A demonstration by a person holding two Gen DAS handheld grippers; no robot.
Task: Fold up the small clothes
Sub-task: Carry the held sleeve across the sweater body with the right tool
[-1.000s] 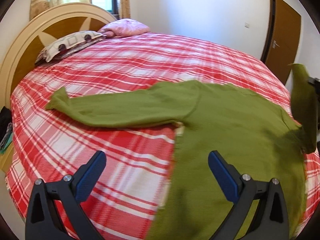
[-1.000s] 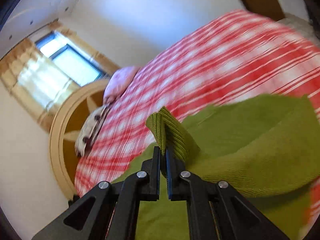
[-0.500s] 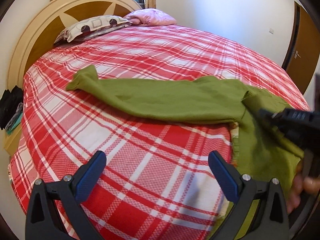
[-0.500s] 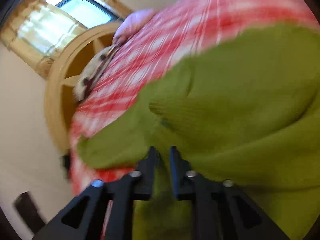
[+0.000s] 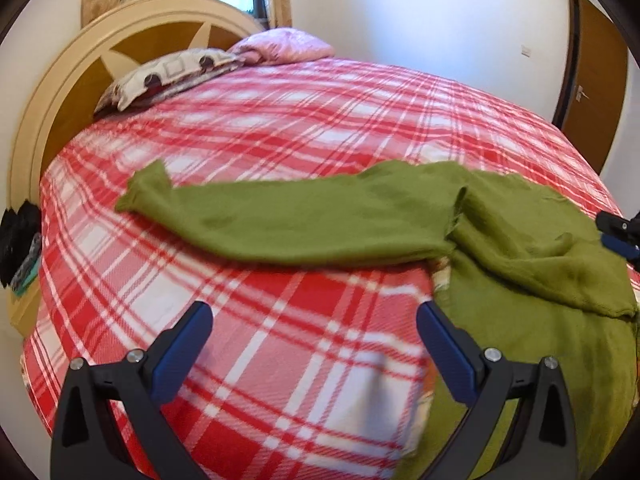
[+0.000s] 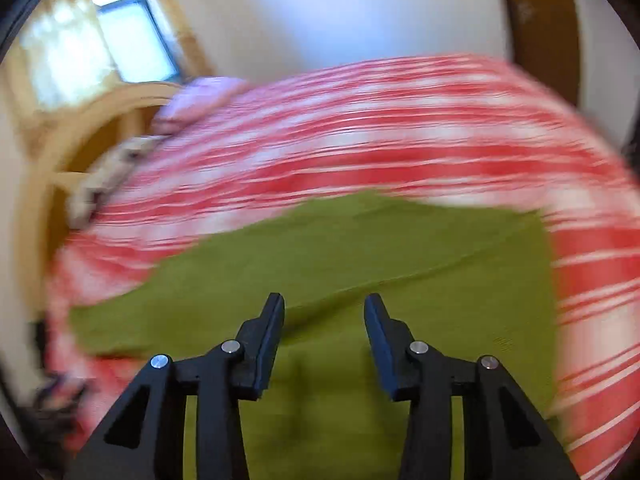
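A green knit sweater (image 5: 500, 248) lies on the red plaid bed cover (image 5: 280, 128). One sleeve (image 5: 280, 220) stretches out to the left; the other sleeve lies folded across the body at the right. My left gripper (image 5: 314, 328) hangs open over bare plaid, just left of the sweater's body. In the right wrist view, which is blurred, my right gripper (image 6: 324, 308) hovers above the sweater (image 6: 360, 248) with its jaws opening and nothing between them. Its fingertips (image 5: 618, 236) show at the right edge of the left wrist view.
A rounded wooden headboard (image 5: 52, 96) stands at the far left, with a patterned pillow (image 5: 168, 76) and a pink pillow (image 5: 284, 44) against it. A brown door (image 5: 592, 92) is at the far right. Dark items (image 5: 20, 248) sit beside the bed's left edge.
My right gripper carried the sleeve cuff over the sweater's body, let go of it and drew back with its jaws spread. The left wrist view has shifted so more bare plaid shows.
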